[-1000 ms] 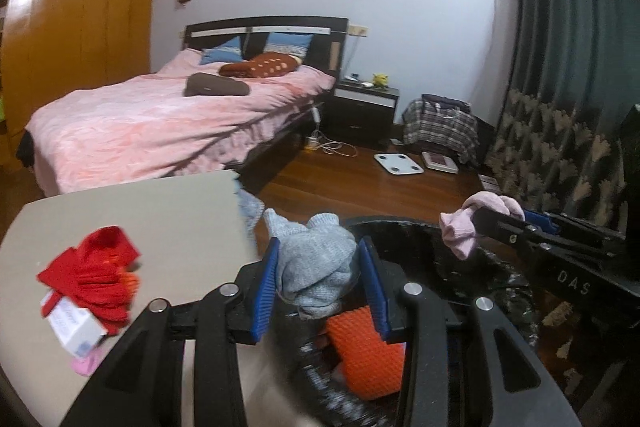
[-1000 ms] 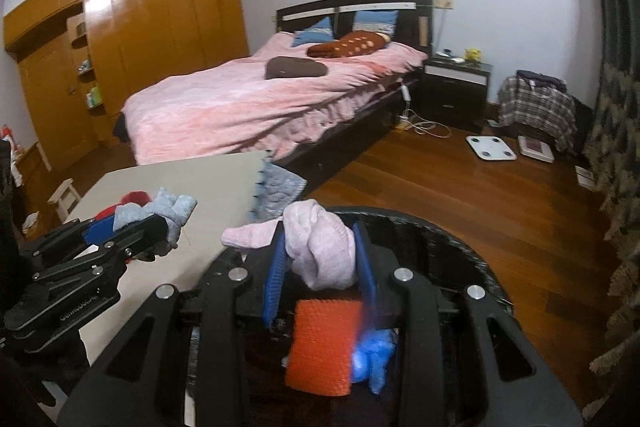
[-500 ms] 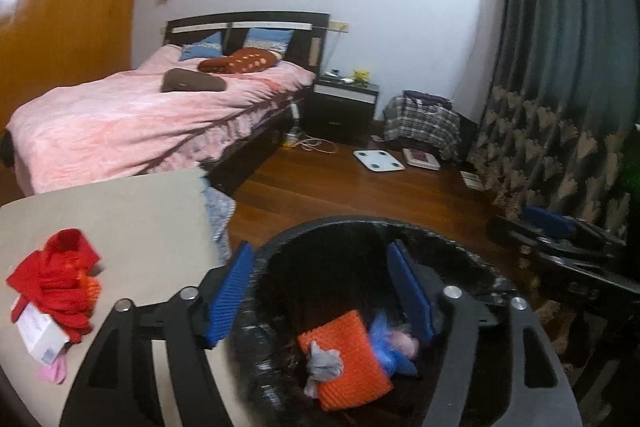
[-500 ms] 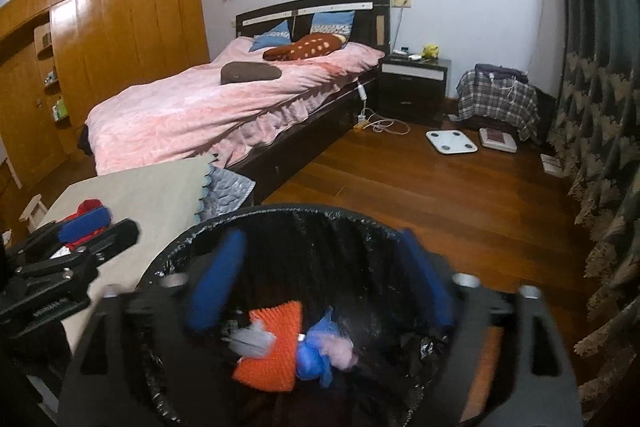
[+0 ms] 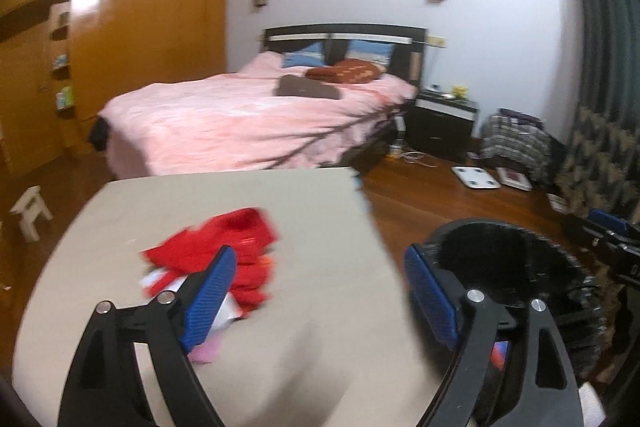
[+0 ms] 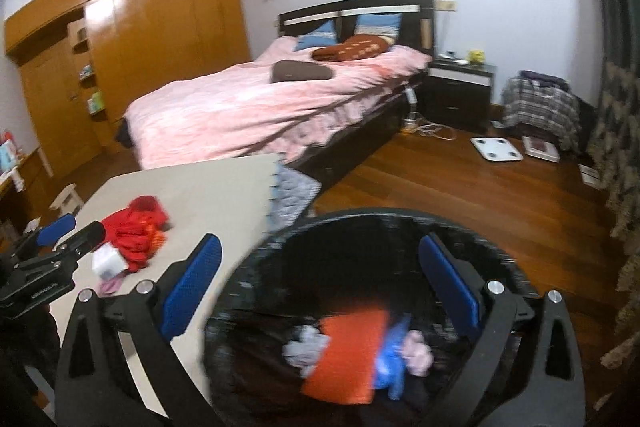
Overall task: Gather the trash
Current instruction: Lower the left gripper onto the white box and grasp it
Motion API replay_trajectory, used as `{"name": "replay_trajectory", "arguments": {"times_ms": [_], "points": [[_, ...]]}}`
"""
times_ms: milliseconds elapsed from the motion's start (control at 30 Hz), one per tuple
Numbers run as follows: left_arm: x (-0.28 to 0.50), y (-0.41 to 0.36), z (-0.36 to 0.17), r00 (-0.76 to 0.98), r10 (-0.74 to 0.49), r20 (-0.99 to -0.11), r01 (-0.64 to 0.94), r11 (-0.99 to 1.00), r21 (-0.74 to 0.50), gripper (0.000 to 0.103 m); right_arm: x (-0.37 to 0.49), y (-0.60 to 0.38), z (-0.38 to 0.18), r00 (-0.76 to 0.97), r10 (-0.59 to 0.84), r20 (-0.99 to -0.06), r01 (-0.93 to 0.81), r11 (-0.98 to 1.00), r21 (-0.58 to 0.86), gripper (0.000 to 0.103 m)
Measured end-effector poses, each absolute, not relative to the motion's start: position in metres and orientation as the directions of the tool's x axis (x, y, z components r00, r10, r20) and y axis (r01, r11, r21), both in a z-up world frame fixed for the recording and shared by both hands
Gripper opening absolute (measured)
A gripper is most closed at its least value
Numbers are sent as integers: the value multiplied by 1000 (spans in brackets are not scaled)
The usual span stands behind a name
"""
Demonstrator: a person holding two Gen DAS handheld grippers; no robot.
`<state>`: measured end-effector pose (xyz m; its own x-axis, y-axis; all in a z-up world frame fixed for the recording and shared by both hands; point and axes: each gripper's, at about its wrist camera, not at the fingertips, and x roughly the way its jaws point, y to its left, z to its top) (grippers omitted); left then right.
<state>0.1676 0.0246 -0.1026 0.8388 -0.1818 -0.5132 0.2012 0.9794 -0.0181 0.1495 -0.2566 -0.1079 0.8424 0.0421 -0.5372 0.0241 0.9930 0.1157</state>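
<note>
The left gripper, jaws wide and empty, had swung from the bin toward the red cloth at centre-left. The right gripper, equally wide, hovered over the dropped socks; table items remained.

Both pictures are dim and warm-toned, lit by indoor light from above that leaves a bright glare patch on the wooden wardrobe and soft shadows across the pink bed. Motion blur smears the red cloth and the black bin. The fisheye lens bends walls and curtain at the edges, with black corners.
</note>
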Motion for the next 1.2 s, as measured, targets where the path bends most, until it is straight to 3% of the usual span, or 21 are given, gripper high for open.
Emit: {"name": "replay_trajectory", "arguments": {"times_ms": [333,1200], "points": [[173,97,-125,829,-10,-560,32,999,29,84,191,-165,-111,826,191,-530,-149,981,122,96],[213,111,-188,725,27,-688,-37,999,0,83,247,-100,-153,775,255,-578,-235,966,111,96]]}}
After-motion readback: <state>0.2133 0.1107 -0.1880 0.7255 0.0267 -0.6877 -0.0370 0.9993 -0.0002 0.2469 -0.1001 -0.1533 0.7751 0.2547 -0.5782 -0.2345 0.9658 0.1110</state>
